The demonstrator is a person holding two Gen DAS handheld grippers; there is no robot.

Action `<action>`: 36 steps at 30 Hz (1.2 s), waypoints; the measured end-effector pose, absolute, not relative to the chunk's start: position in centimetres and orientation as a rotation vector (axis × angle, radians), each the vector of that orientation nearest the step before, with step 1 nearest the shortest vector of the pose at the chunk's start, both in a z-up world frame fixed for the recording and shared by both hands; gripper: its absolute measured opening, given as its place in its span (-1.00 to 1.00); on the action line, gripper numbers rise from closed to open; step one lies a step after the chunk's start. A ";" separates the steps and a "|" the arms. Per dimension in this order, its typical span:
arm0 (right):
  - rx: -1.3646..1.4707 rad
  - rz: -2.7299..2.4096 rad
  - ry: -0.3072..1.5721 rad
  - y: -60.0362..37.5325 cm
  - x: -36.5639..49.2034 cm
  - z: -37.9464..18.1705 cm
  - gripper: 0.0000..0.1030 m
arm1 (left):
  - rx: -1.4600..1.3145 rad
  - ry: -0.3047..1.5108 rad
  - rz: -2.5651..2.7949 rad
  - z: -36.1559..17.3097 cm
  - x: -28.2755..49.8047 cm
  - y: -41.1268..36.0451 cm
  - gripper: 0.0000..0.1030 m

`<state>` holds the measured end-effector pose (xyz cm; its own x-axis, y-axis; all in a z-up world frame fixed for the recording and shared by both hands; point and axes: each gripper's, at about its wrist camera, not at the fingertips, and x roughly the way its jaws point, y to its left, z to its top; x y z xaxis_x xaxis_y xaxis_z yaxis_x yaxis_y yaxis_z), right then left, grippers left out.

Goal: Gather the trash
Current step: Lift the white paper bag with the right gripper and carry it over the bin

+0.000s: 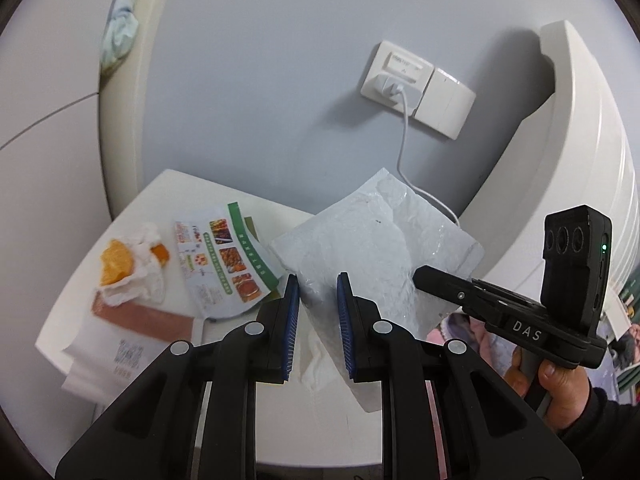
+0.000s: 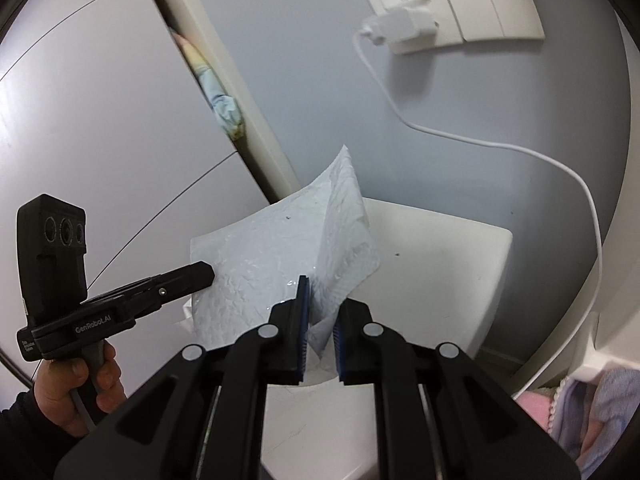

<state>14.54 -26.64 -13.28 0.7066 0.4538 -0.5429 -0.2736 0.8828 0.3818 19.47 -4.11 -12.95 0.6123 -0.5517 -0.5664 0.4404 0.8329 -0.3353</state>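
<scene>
- Blue-padded fingers of the left gripper [image 1: 318, 300] are pinching one edge of a white plastic bag [image 1: 376, 248], jaws standing narrow with the film between them.
- Across from it, the right gripper [image 2: 320, 312] is clamping the opposite edge of the same bag, jaws nearly together on a fold of film.
- Both are holding the bag raised above the white table [image 1: 132, 216], apparently to spread its mouth so trash can go in.
- Waiting on the table's left part are a crumpled tissue with orange peel [image 1: 132, 260], a printed food leaflet [image 1: 224, 256] and a pink-and-white paper packet [image 1: 136, 320], none collected yet.
- Behind the table, a charger cable [image 2: 520, 152] is hanging from the wall socket [image 1: 400, 76], clear of the bag.
- Each gripper's handle is being gripped by a person's hand [image 1: 556, 392].
</scene>
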 end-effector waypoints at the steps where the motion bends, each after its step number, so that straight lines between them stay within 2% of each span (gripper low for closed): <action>1: 0.280 0.415 0.672 -26.3 14.3 -13.1 -0.76 | -0.170 0.702 -0.568 -12.6 18.9 -3.6 -0.66; 17: 0.178 0.569 0.645 -16.8 9.8 -10.8 -0.76 | -0.201 0.642 -0.426 -10.9 10.5 5.5 -0.66; 36: 0.022 0.776 0.755 -1.2 5.0 -16.8 -0.76 | -0.282 0.664 -0.177 -16.0 0.9 18.7 -0.66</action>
<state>4.97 -1.22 -16.79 0.4692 0.6406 -0.6079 -0.6252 0.7271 0.2836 0.88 18.73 -16.01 0.7747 -0.2504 -0.5806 0.0716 0.9471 -0.3129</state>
